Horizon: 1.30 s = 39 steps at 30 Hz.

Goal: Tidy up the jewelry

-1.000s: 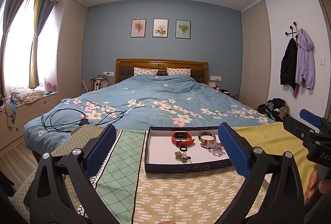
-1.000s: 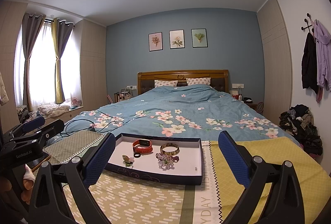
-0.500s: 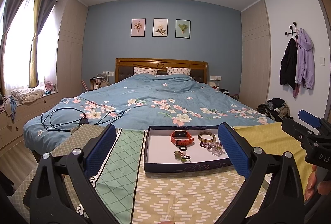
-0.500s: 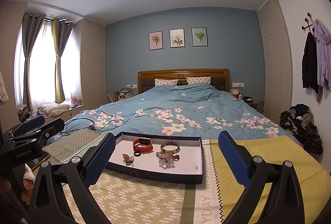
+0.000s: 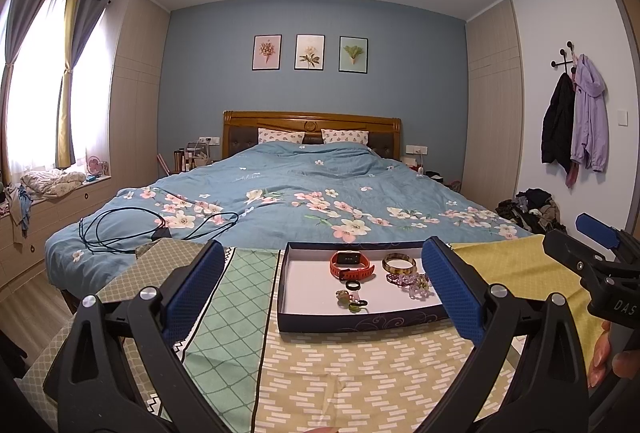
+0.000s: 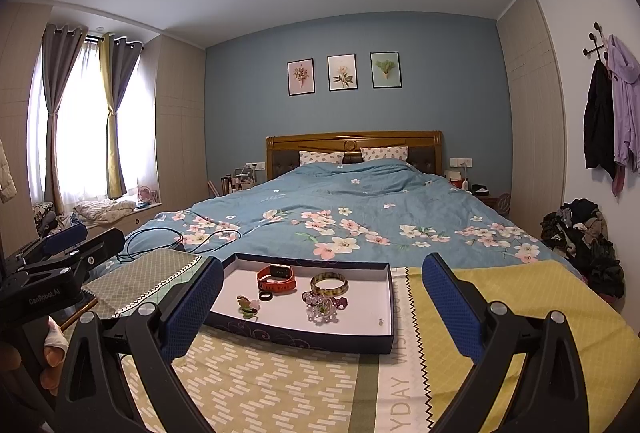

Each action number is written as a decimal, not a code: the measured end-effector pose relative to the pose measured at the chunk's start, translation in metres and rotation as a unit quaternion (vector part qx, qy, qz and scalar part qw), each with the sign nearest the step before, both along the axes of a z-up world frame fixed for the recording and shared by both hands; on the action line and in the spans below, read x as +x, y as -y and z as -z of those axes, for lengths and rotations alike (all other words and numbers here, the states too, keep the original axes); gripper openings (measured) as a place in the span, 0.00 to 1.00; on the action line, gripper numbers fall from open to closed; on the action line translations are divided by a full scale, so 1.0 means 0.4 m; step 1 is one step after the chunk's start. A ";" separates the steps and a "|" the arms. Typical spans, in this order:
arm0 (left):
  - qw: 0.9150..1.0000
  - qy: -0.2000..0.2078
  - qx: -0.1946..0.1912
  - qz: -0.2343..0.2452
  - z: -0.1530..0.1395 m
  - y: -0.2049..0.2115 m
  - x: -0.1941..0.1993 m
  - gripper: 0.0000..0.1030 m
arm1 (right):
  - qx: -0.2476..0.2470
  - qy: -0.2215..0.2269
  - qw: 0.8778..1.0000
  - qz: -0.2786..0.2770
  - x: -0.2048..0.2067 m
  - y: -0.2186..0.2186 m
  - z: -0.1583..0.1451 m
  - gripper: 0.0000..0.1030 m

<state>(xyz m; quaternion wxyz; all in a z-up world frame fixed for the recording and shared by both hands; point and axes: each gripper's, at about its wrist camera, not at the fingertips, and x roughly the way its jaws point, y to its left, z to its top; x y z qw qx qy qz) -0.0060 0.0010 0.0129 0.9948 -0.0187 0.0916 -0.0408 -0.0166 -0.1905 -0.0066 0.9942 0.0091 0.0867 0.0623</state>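
A dark blue tray with a white floor lies on a patterned cloth in front of me. In it are a red watch, a gold bangle, a purple bead bracelet, a black ring and small green-pink pieces. My left gripper is open and empty, short of the tray. My right gripper is open and empty, also short of it.
The patterned cloth covers the surface under the tray, with a yellow part to the right. A bed with a blue floral cover lies beyond. Black cables lie on its left corner.
Both views have shifted only slightly; the tray sits a touch lower in frame. Both grippers stay open and empty.
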 end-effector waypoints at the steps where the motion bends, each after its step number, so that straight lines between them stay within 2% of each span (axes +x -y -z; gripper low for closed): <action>1: 1.000 0.000 0.000 0.000 -0.001 -0.001 0.000 0.94 | 0.000 0.000 1.000 0.000 0.001 -0.001 0.002 0.93; 39: 1.000 -0.005 0.001 0.002 0.023 0.000 -0.001 0.94 | -0.001 -0.004 1.000 -0.003 0.006 0.001 0.012 0.93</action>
